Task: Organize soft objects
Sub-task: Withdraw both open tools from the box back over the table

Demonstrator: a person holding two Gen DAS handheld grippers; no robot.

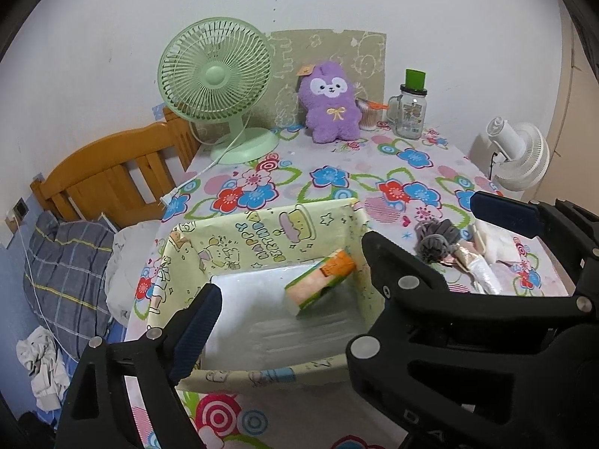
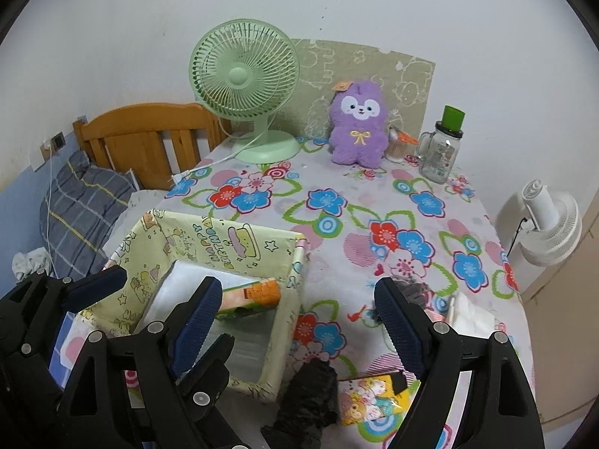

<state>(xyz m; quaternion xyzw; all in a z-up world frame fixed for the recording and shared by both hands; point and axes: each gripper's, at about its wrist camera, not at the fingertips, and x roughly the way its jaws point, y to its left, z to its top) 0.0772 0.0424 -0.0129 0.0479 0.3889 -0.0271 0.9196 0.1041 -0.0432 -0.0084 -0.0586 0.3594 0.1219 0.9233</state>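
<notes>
- A floral tablecloth [image 2: 374,202] is spread over the table beside a wooden headboard [image 2: 146,131].
- An orange-green pack [image 1: 318,280] is seen inside the yellow box [image 1: 262,232].
- Both the left gripper [image 1: 288,280] and the right gripper [image 2: 299,318] are held apart, empty.

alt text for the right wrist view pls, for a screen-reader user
The open right gripper hangs over a floral-clothed table, empty, above a pale yellow box holding an orange-and-green tissue pack. Loose items lie near its right finger: gray yarn and a dark cloth. A purple plush and green fan stand at the back.
</notes>
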